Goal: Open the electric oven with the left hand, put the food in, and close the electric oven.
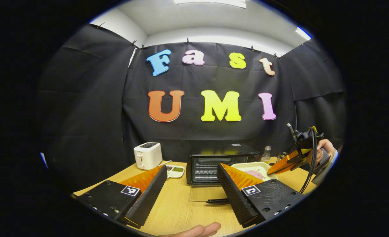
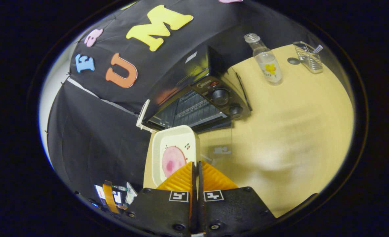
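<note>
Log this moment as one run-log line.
oven: door open | left gripper: open, holding nothing | right gripper: shut on tray edge | food: on tray, in front of oven mouth

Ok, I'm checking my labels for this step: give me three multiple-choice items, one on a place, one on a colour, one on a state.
1. Where is the tray relative to the oven?
A inside it
B outside it, in the right gripper
C on top of it

2. What colour is the toaster?
A red
B black
C white

3. How is the oven door?
A open
B shut
C taken off

Key:
1 B: the fingers pinch the tray's rim in front of the oven.
2 C: its body is white.
3 A: the door lies folded down.
</note>
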Action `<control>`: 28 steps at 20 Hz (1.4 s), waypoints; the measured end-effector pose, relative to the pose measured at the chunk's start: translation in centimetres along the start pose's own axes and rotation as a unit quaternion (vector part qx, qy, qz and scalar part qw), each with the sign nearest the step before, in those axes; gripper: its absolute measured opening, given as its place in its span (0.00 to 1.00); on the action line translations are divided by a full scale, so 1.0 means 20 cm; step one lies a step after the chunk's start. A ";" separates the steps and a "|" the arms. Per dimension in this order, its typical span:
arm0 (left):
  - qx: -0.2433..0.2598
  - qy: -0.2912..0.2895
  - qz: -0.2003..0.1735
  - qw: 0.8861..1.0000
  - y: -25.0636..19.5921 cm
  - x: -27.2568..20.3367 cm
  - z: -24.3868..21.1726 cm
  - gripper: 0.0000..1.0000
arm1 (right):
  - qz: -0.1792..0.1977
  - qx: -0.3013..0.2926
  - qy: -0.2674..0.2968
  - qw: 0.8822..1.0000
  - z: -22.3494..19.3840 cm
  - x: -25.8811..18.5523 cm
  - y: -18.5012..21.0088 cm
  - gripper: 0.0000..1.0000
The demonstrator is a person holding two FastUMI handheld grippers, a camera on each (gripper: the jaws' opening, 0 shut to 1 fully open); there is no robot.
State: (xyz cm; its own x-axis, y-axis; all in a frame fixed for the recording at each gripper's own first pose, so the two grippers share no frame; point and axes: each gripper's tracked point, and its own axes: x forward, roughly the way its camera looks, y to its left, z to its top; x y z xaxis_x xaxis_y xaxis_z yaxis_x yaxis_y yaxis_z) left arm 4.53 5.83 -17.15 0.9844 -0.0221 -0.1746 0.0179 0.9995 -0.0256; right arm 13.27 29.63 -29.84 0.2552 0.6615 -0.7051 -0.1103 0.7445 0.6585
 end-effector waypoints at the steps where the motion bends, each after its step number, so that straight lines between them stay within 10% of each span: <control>1: 0.001 0.002 0.003 1.000 0.02 0.00 -0.01 0.96 | -0.001 0.004 0.000 1.000 -0.02 0.07 0.02 0.04; 10: 0.000 0.003 0.010 1.000 0.08 0.03 -0.10 0.96 | -0.052 0.079 -0.095 0.991 0.19 0.53 0.00 0.04; 20: -0.004 0.017 0.011 1.000 0.10 0.12 -0.23 0.96 | -0.086 0.211 -0.213 0.950 0.42 0.87 -0.05 0.00; 28: 0.014 0.020 0.065 0.998 0.23 0.16 -0.29 0.96 | -0.084 0.160 -0.307 0.934 0.63 1.00 -0.02 0.07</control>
State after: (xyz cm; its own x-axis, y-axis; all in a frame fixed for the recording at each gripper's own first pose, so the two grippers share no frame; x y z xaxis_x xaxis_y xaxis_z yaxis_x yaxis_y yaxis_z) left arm 6.71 10.18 -23.54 0.9711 0.1068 -0.2136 -0.1033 0.9943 0.0275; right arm 30.46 41.45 -40.79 0.7573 0.2878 -0.5862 0.2482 0.7035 0.6660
